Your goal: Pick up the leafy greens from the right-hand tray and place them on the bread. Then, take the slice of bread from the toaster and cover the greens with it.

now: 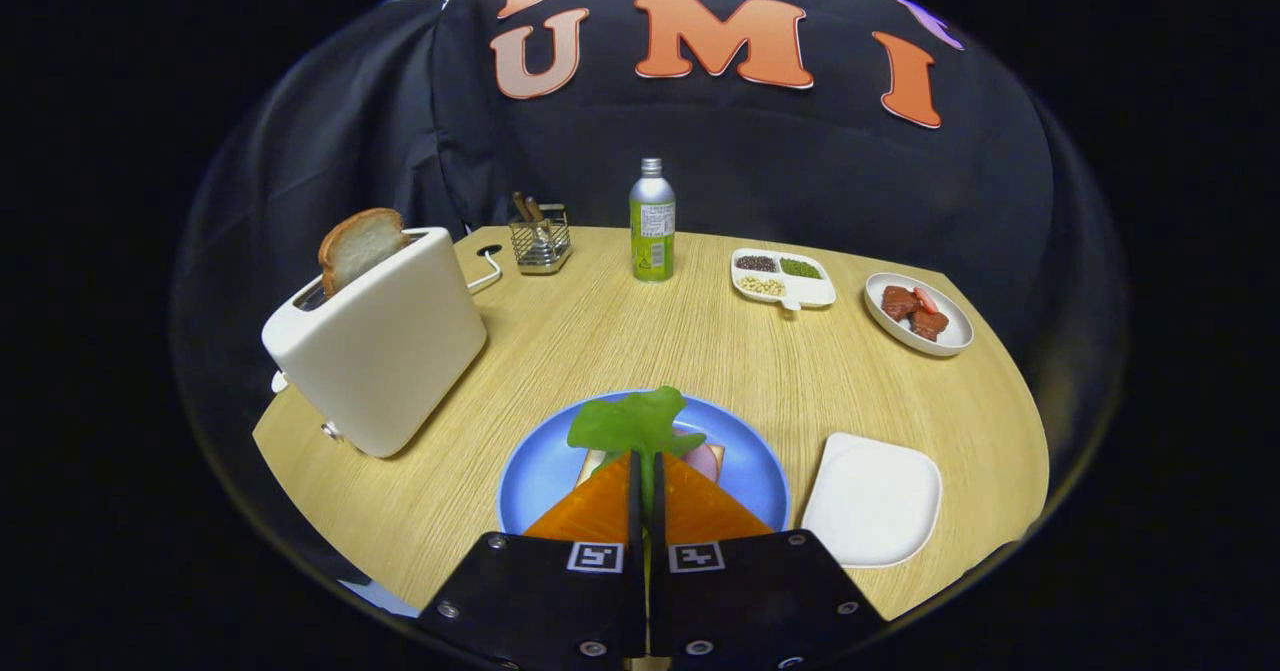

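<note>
Now the hand-held gripper (645,471) pinches the leafy greens (632,423) over the blue plate (540,471), seemingly above bread.

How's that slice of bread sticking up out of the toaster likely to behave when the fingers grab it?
The bread slice is thin and leans in its slot, so it is probably light and may flex or dent under a hard pinch. Its crust looks dry, so slipping seems unlikely. The gripper is shut on the leafy greens above the blue plate.
</note>
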